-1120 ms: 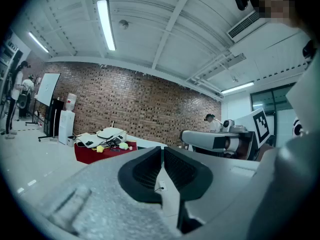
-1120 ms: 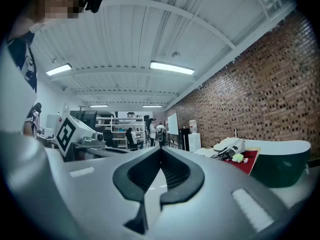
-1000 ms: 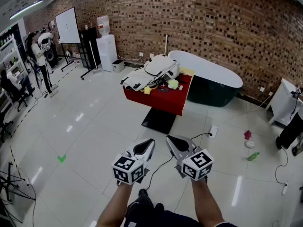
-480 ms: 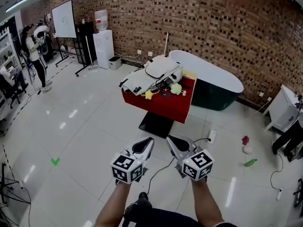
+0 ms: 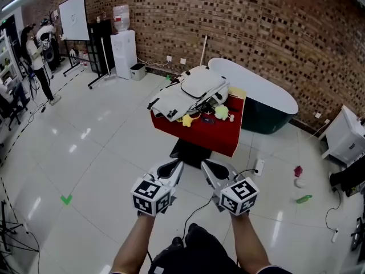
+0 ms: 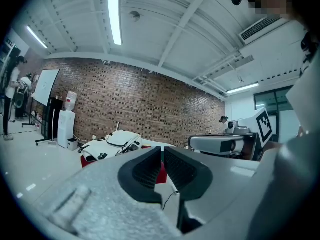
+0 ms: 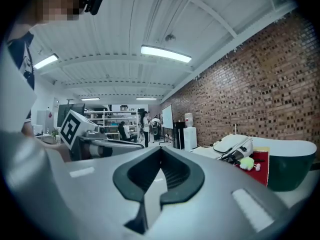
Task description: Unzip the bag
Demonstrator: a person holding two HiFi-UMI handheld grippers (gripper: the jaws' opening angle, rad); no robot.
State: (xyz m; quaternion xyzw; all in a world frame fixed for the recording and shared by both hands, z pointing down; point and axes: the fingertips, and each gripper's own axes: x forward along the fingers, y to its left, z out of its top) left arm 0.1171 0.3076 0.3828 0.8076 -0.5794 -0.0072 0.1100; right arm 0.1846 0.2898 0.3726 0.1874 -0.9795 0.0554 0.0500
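A white bag (image 5: 191, 90) lies on a red-draped table (image 5: 219, 133) several steps ahead of me; it also shows far off in the left gripper view (image 6: 112, 141) and the right gripper view (image 7: 235, 146). Both grippers hang in the air over the floor, well short of the table. My left gripper (image 5: 178, 164) (image 6: 162, 154) has its jaws nearly together, a thin slit between them and nothing in it. My right gripper (image 5: 203, 164) (image 7: 160, 156) is shut and empty. Small plush toys (image 5: 221, 112) lie beside the bag.
A dark green bathtub (image 5: 259, 99) stands behind the table, with a black mat (image 5: 188, 151) on the floor in front of it. A cable (image 5: 197, 209) runs across the tiles. A whiteboard (image 5: 73, 17), a water dispenser (image 5: 124, 43) and a person (image 5: 35, 56) are at the far left.
The table and bag have come nearer and sit larger in the head view. Both grippers keep the same pose, side by side, jaws unchanged.
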